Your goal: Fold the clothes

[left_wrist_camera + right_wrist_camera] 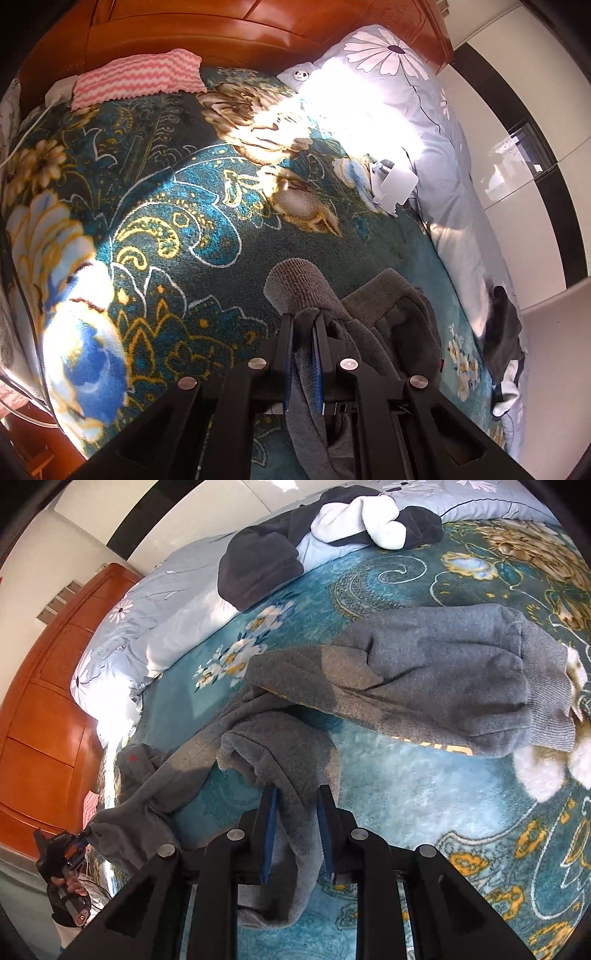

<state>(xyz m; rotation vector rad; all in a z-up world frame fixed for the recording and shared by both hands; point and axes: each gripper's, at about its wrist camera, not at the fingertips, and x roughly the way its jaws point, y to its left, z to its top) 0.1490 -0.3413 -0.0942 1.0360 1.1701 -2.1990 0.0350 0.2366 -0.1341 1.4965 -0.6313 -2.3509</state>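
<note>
Both hand-held grippers, left (303,321) and right (297,794), clamp grey pants (424,672); legs ahead on bed (388,794), crumpled, folding unfinished.

We find no text we can read anywhere. The grey garment (424,686) shows yellow marks along its lower edge, but they are too hidden to make out.

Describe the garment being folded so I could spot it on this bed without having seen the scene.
Start from the teal floral blanket covering the bed. On it lies a grey sweatshirt with ribbed cuffs, its near edge pinched by the right gripper and another part by the left gripper. Unlike the dark-and-white clothes pile at the blanket's far edge, it is plain mid-grey.
</note>
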